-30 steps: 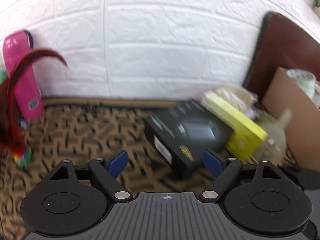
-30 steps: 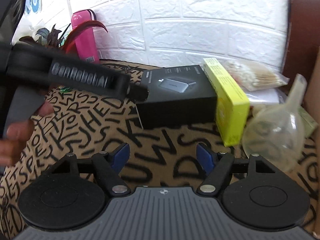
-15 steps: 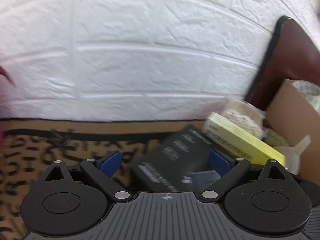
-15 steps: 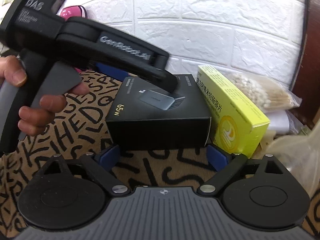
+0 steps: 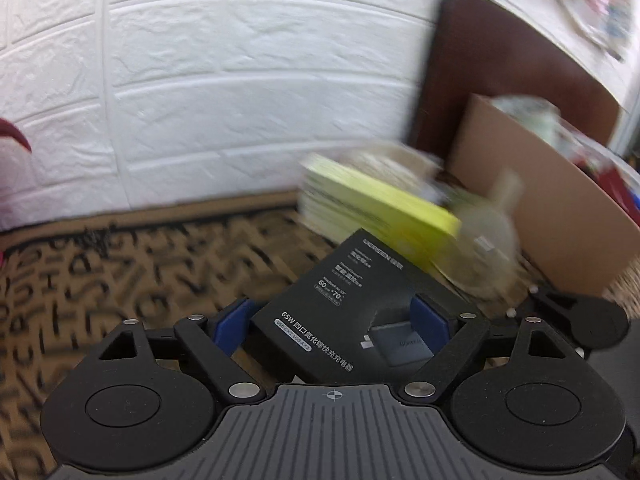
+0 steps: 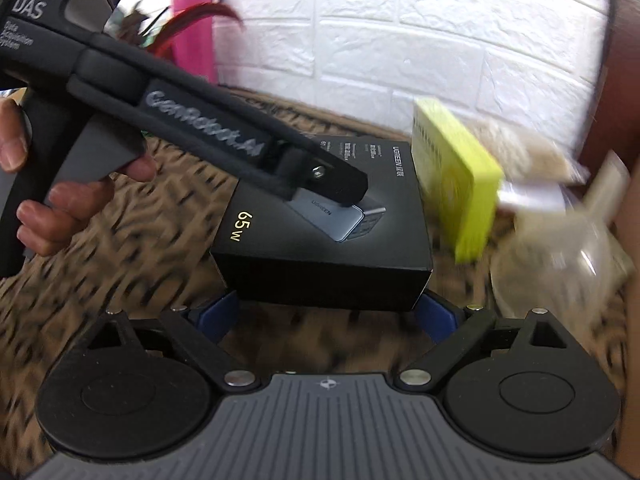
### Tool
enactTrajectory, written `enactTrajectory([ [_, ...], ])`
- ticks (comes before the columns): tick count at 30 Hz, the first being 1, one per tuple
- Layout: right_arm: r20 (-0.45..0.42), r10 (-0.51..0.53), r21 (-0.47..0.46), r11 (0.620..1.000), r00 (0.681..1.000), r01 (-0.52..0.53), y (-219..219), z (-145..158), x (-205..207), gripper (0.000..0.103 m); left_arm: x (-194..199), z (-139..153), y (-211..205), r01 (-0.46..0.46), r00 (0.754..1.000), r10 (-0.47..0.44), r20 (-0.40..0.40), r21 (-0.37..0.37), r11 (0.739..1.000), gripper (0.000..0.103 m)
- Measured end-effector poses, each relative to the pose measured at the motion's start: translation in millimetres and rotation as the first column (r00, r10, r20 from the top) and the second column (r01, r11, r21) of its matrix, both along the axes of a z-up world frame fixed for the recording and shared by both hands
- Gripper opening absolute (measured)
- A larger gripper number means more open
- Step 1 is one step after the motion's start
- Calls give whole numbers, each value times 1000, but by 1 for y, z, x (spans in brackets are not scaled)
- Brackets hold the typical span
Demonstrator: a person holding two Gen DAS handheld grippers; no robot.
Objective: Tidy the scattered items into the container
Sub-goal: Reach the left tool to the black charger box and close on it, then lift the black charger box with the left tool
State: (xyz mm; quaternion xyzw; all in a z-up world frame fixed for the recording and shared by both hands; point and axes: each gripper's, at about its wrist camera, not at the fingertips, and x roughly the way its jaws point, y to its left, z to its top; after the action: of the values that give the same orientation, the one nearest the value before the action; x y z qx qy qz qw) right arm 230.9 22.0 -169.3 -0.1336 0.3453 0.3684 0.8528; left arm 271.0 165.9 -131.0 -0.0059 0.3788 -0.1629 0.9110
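A black charger box (image 5: 340, 304) sits between the blue pads of my left gripper (image 5: 332, 322), whose jaws are closing on its two sides. It looks sharp against a blurred background, tipped a little off the patterned cloth. In the right wrist view the same black box (image 6: 320, 248) has one of the left gripper's fingers (image 6: 332, 184) lying across its top. My right gripper (image 6: 330, 316) is open, its pads low on either side of the box's near edge and not pressing on it. The brown cardboard container (image 5: 560, 208) stands at the right.
A yellow carton (image 6: 460, 176), a bag of cotton swabs (image 6: 532, 148) and a clear funnel (image 6: 560, 264) lie right of the black box. A pink bottle (image 6: 196, 32) and a red-leafed plant stand by the white brick wall. A person's hand (image 6: 60, 208) holds the left gripper.
My left gripper swung over to the black box and its jaws narrowed onto it. My right gripper opened wider and came up close to the box's near edge.
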Motion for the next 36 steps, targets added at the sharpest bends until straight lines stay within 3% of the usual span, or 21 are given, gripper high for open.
enactTrajectory([
  [9, -69, -48, -8, 999, 996, 47, -75, 2, -96, 95, -96, 0, -52, 95, 994, -96, -55, -10, 995, 89],
  [17, -62, -66, -11, 998, 996, 65, -115, 4, -157, 95, -165, -1, -84, 74, 995, -75, -65, -23, 997, 94],
  [23, -52, -237, 23, 971, 970, 239, -160, 5, -178, 96, -212, -6, -90, 66, 991, -75, -107, -85, 994, 96],
  [27, -89, -323, 124, 935, 942, 332, -189, 9, -193, 96, -227, -10, -87, 46, 986, -59, -155, -82, 996, 93],
  [32, -38, -270, 114, 956, 962, 272, -180, 12, -204, 96, -223, -2, -73, -14, 989, -2, -147, -109, 994, 93],
  [36, -27, -218, 111, 969, 975, 220, -164, 11, -196, 95, -208, 5, -75, 18, 993, -30, -116, -98, 995, 93],
])
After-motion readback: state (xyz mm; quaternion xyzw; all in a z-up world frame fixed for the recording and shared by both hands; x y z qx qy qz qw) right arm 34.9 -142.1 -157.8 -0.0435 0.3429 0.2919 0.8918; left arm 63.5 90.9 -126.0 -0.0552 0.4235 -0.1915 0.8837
